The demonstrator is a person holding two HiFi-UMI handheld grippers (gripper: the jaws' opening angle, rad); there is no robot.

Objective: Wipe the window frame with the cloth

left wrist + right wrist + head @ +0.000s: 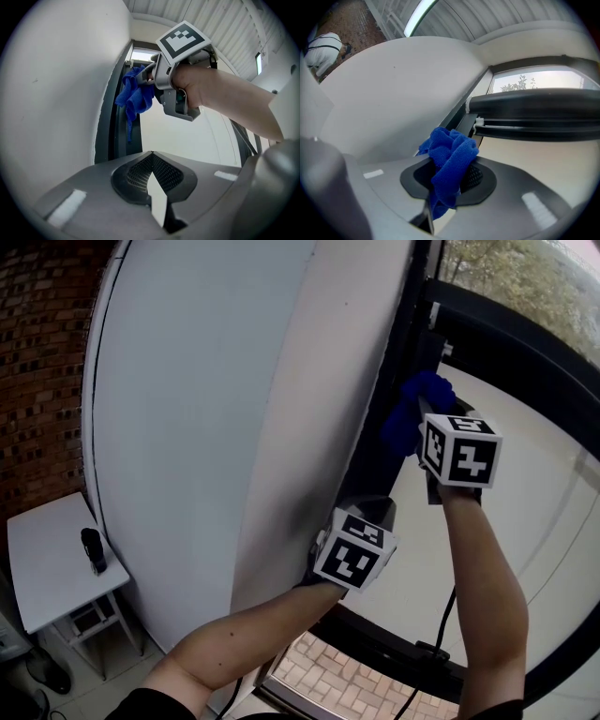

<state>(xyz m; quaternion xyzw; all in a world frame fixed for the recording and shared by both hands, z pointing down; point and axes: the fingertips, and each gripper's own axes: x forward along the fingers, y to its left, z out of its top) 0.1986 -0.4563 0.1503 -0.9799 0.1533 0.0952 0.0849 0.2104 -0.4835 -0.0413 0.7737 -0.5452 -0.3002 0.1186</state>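
Left gripper (150, 161): jaws closed on each other with nothing between them; held low, just beside the dark upright where it meets the white wall
Right gripper (449, 182): clenched on the cloth, raised higher than the left gripper, marker cube facing the head camera
Cloth (451, 152): blue, bunched up, bulging out past the jaw tips with one tail hanging down; in the head view and the left gripper view it lies against the dark upright
Window frame (384, 442): dark, running upward beside the wall, with a dark bar crossing above the pale pane
Wall (187, 427): plain white, left of the frame
Side table (47, 563): small and white, low at the left of the head view; a small dark object (93, 549) stands on it, too small to identify
Brick wall (37, 352): reddish, at the far left
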